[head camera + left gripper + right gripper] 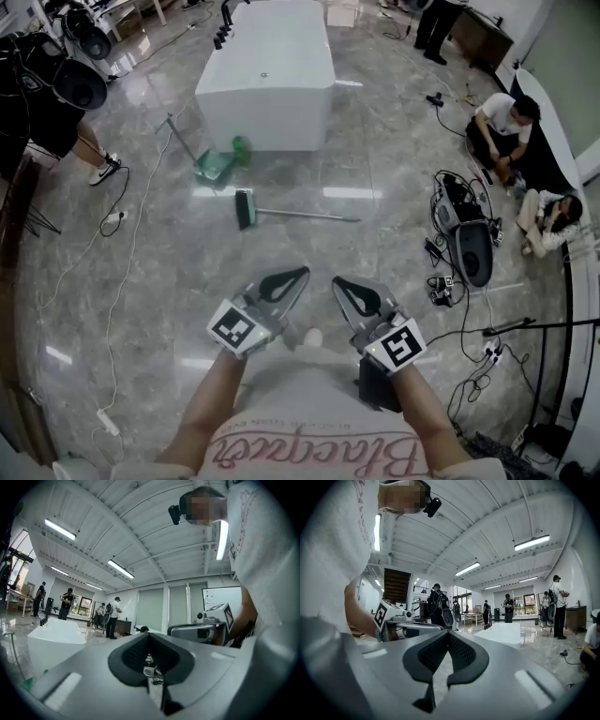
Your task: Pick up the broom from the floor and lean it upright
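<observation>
The left gripper (295,277) has its jaws pressed together on nothing, and the right gripper (342,284), just beside it, is closed and empty in the same way. Both are held level close in front of the person's body.

Well ahead of them the broom (298,215) lies flat on the floor (141,281), its green head toward the left gripper's side and its handle running off toward the right gripper's side. Beyond it stand a green dustpan (214,166) and a big white block (267,84).

Judging by this, nothing of the task is done. The approach, the grasp, the lift and the leaning upright all remain.
</observation>
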`<action>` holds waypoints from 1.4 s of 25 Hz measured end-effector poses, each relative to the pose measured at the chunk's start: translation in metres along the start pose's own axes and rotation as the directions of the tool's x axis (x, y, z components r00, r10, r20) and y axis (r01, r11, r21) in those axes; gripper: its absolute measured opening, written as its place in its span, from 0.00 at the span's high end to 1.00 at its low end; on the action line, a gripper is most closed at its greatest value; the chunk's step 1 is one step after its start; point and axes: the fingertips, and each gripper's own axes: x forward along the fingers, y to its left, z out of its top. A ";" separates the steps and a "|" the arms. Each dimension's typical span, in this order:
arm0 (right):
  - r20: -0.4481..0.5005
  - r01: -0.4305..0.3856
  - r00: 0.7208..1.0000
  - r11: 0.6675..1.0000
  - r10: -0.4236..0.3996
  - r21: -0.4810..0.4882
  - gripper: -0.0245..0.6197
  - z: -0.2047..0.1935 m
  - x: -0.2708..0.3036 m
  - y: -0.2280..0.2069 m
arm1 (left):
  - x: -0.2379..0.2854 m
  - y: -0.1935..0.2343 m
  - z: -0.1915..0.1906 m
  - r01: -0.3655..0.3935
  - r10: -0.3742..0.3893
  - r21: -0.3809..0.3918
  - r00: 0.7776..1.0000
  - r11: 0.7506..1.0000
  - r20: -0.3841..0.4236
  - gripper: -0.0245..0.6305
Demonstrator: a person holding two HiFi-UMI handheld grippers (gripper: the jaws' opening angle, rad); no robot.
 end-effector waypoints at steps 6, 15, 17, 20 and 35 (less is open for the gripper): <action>-0.008 0.009 1.000 0.999 -0.008 0.048 0.96 -0.014 -0.005 -0.044 | 0.032 0.015 -0.012 -0.034 0.034 0.004 0.999 0.999 -0.016 0.96; -0.030 0.048 0.999 0.994 -0.046 0.098 0.96 -0.028 0.040 -0.114 | 0.084 0.083 -0.032 -0.005 0.003 -0.019 0.995 1.000 -0.097 0.96; -0.031 0.071 0.997 0.992 -0.068 0.101 0.96 -0.030 0.054 -0.136 | 0.102 0.108 -0.038 0.020 -0.022 -0.014 0.993 1.000 -0.113 0.96; -0.065 0.118 0.992 0.988 -0.112 0.101 0.96 -0.040 0.071 -0.169 | 0.129 0.142 -0.056 0.071 -0.075 -0.036 0.986 0.997 -0.148 0.96; -0.163 0.214 0.969 0.960 -0.186 0.180 0.96 -0.108 0.137 -0.295 | 0.236 0.221 -0.120 0.194 -0.204 -0.064 0.944 0.979 -0.259 0.96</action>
